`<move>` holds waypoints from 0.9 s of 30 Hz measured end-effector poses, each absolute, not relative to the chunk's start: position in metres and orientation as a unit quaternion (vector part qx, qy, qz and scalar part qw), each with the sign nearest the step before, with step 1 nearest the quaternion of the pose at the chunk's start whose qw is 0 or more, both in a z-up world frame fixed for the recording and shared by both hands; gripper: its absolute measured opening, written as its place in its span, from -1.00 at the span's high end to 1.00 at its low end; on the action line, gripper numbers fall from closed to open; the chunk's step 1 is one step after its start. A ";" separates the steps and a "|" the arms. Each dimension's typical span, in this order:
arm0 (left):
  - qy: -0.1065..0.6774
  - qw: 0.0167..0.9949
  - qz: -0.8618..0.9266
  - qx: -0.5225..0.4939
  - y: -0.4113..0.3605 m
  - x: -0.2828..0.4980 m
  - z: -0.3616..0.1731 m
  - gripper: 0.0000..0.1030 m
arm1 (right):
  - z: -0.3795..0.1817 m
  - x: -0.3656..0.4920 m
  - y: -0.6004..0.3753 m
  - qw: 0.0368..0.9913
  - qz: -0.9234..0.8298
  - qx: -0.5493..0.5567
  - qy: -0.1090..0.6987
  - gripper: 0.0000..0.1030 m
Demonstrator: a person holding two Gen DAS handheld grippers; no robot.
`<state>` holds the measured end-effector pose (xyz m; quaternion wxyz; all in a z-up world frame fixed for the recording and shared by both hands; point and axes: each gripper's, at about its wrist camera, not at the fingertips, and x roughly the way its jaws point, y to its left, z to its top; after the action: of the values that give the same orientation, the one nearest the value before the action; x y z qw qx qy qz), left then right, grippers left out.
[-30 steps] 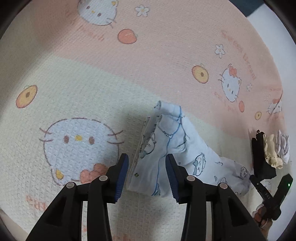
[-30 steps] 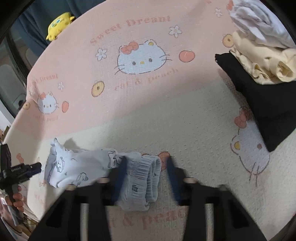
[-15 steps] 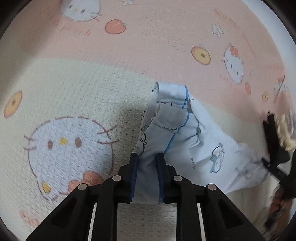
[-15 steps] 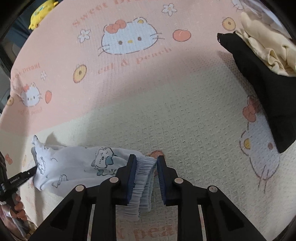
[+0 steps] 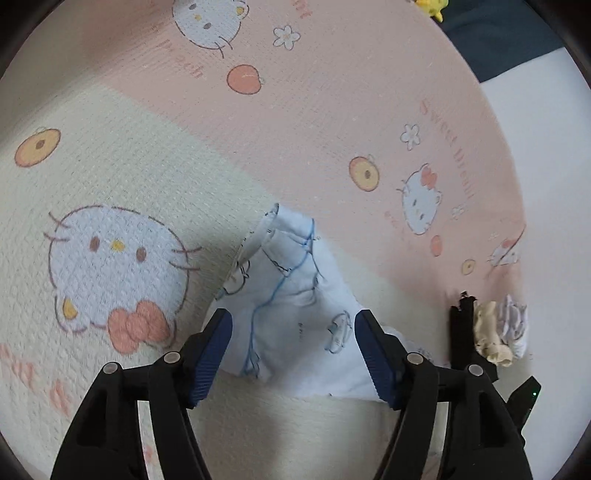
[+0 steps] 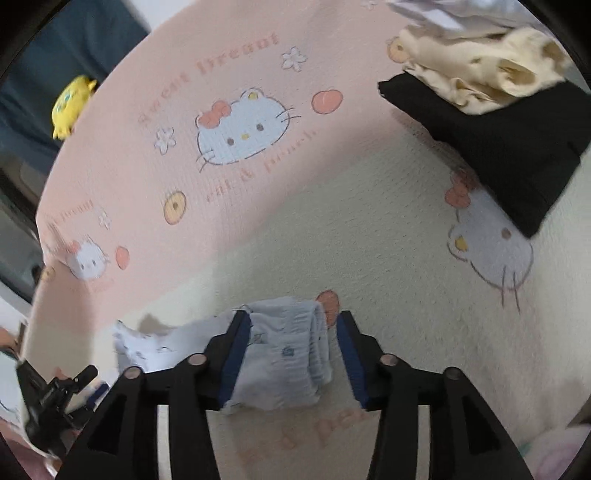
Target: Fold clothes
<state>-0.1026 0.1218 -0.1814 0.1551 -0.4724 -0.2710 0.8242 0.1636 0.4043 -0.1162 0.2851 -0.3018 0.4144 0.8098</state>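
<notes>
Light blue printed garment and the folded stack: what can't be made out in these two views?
- Light blue printed garment: left wrist view, near edge hidden behind the opening left gripper.
- Same garment, right wrist view: motion blur; waistband end partly behind the opening right gripper.
- White garment atop the stack: cut off by the top edge.
- Black garment: type indiscernible.

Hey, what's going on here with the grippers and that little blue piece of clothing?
A person is folding clothes with a handheld gripper in each hand, on a pink and cream cartoon-cat blanket. The left gripper and right gripper are both opening over the light blue printed garment, which lies folded on the blanket between their fingers, no longer pinched. A pile of black, cream and white clothes sits off to the side.
</notes>
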 end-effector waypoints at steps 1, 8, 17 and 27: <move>-0.277 0.150 0.822 -0.475 0.121 -0.099 -0.183 -0.30 | -0.116 0.165 0.402 0.281 0.808 -0.299 0.424 -0.01; -0.375 0.152 0.775 -0.486 0.117 -0.078 -0.205 -0.30 | -0.136 0.178 0.379 0.257 0.773 -0.282 0.507 -0.01; -0.409 0.182 0.736 -0.507 0.147 -0.078 -0.221 -0.30 | -0.171 0.177 0.366 0.196 0.722 -0.240 0.619 -0.01; -0.482 0.175 0.712 -0.479 0.148 -0.074 -0.243 -0.30 | -0.198 0.154 0.365 0.192 0.717 -0.217 0.634 -0.07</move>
<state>-0.0739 0.1479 -0.2432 0.1748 -0.4791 -0.4824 0.7122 0.1538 0.3650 -0.1977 0.1919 -0.2173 0.6342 0.7167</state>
